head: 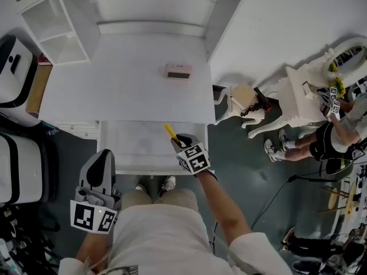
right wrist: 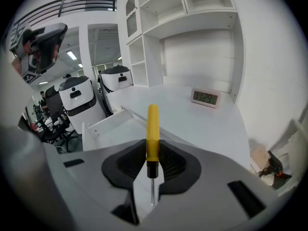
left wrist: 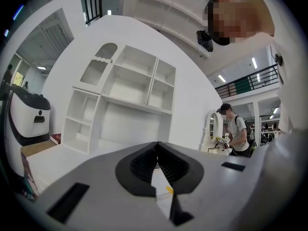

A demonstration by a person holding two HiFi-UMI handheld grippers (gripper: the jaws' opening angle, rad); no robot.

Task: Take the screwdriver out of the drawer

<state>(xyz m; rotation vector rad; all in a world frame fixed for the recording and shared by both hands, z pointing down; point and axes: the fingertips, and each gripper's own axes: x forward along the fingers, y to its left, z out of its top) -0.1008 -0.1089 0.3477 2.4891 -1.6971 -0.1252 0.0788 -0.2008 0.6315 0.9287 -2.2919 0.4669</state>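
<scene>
The yellow-handled screwdriver [head: 170,131] is held above the open white drawer [head: 123,146], which juts out from the front of the white desk. My right gripper [head: 179,141] is shut on it. In the right gripper view the handle [right wrist: 152,129] sticks out forward past the jaws, its black collar sits between the pads, and the metal shaft points back toward the camera. My left gripper [head: 104,153] hovers at the drawer's left front corner with its jaws together and nothing in them. In the left gripper view, the left gripper [left wrist: 157,146] points level across the desk.
A pink digital clock [head: 178,71] lies on the desk top [head: 114,85], below a white shelf unit [head: 57,27]. White machines [head: 14,67] stand at the left. A seated person [head: 338,130] works at a white vanity at the right. Cables lie on the floor.
</scene>
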